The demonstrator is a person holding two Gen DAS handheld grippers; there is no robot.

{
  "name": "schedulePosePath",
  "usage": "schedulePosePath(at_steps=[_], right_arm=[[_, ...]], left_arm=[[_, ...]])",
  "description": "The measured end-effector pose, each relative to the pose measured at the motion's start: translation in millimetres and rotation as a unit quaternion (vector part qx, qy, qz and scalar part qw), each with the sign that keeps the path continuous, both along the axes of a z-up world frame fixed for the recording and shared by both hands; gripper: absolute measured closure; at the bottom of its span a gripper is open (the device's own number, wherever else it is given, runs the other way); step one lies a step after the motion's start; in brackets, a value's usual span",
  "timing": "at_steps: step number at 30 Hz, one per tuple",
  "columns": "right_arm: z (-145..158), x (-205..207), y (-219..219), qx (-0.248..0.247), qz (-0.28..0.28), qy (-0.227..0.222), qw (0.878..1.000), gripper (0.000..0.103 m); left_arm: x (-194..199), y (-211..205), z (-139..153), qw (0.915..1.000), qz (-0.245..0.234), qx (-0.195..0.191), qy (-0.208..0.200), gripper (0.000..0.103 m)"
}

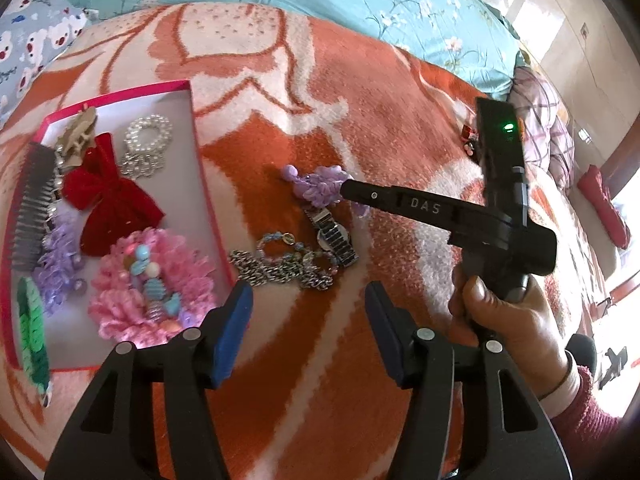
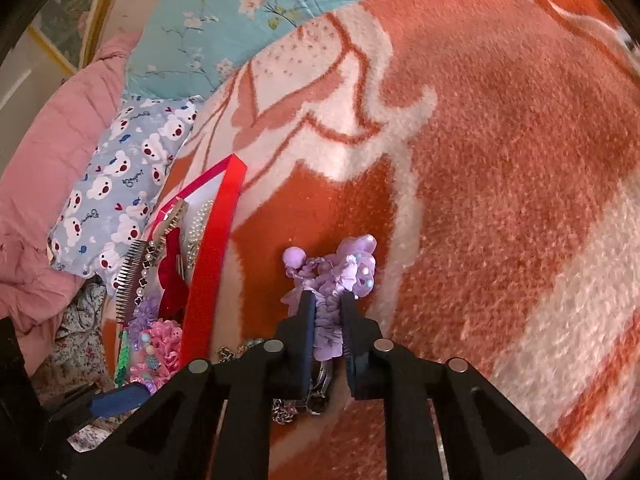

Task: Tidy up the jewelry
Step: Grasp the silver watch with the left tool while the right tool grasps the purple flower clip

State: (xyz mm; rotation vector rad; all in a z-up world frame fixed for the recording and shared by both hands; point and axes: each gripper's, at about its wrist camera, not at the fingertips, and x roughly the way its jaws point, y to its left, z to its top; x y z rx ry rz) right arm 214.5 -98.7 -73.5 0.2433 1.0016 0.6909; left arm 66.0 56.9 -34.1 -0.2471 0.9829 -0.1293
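The left gripper (image 1: 308, 328) hangs low with its blue-padded jaws spread wide, holding nothing. The right gripper (image 2: 325, 320), gripped by a bare hand (image 1: 508, 312) in a pink sleeve, reaches leftward, its jaws pinched on a purple scrunchie (image 2: 332, 280).

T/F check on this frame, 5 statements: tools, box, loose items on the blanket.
1. The right tool is closed on the purple scrunchie. True.
2. The left tool holds the watch. False: it is open and holds nothing.
3. The red bow lies inside the pink box. True.
4. The silver chain is in the box. False: it lies on the blanket, beside the box.
5. The box is empty. False: it holds several items.
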Motion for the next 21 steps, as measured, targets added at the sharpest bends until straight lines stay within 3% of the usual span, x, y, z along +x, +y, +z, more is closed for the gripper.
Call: schedulePosePath(at_steps=[12, 18, 21], right_arm=[[35, -5, -79, 0.040, -0.064, -0.034, 0.997, 0.094], [39, -12, -101, 0.052, -0.077, -0.034, 0.995, 0.094], [39, -15, -104, 0.057, -0.079, -0.033, 0.995, 0.094]], left_arm=[[51, -36, -17, 0.9988, -0.043, 0.008, 0.021, 0.046], [80, -42, -33, 0.9983, -0.038, 0.013, 0.043, 0.046], [91, -40, -44, 0.9976, -0.034, 0.012, 0.060, 0.056]])
